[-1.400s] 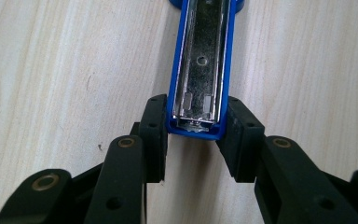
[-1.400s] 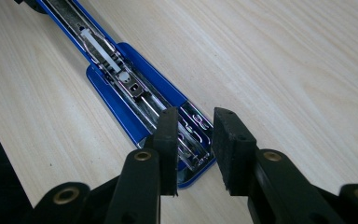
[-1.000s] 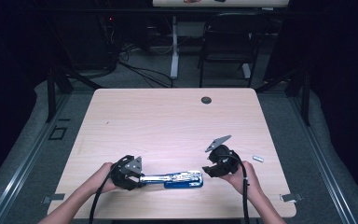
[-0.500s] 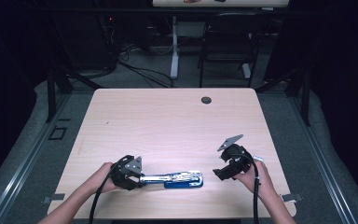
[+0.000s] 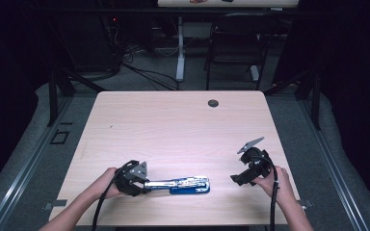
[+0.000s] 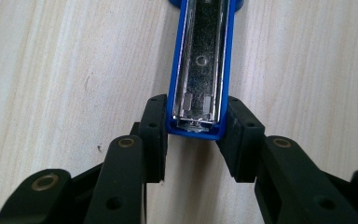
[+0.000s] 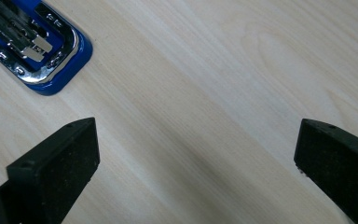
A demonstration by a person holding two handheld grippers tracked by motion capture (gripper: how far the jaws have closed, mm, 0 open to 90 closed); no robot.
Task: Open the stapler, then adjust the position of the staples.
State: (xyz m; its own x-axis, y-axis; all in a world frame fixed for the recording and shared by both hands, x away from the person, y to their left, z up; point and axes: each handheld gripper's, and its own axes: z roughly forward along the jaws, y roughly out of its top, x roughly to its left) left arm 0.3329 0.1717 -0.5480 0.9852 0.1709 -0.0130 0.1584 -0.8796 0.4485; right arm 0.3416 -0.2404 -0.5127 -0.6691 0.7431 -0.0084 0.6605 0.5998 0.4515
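Pale wood grain runs across the bench (image 5: 173, 130), with dark floor, cables and a chair beyond its far edge. Near my edge lies the blue stapler (image 5: 183, 184), opened out flat with its chrome magazine facing up.

My left claw (image 5: 134, 177) pinches the end of the stapler (image 6: 200, 70): in the left gripper view both black pads press against the blue sides of that end, so the jaws stand partly closed around it. That hand sits in the same spot as a second ago, and the stapler has not shifted on the bench.

My right claw (image 5: 243, 177) is what differs. A second ago it was right up against the stapler's other end; half a second ago it had already drawn off a little; now it is well apart from the stapler, over towards the bench's right edge. Its jaws have just been opening and now gape wide with nothing between them: the right gripper view shows bare wood between the two pads (image 7: 56, 163), and the rounded blue end of the stapler (image 7: 51, 51) lies off in the upper left corner, clear of both.
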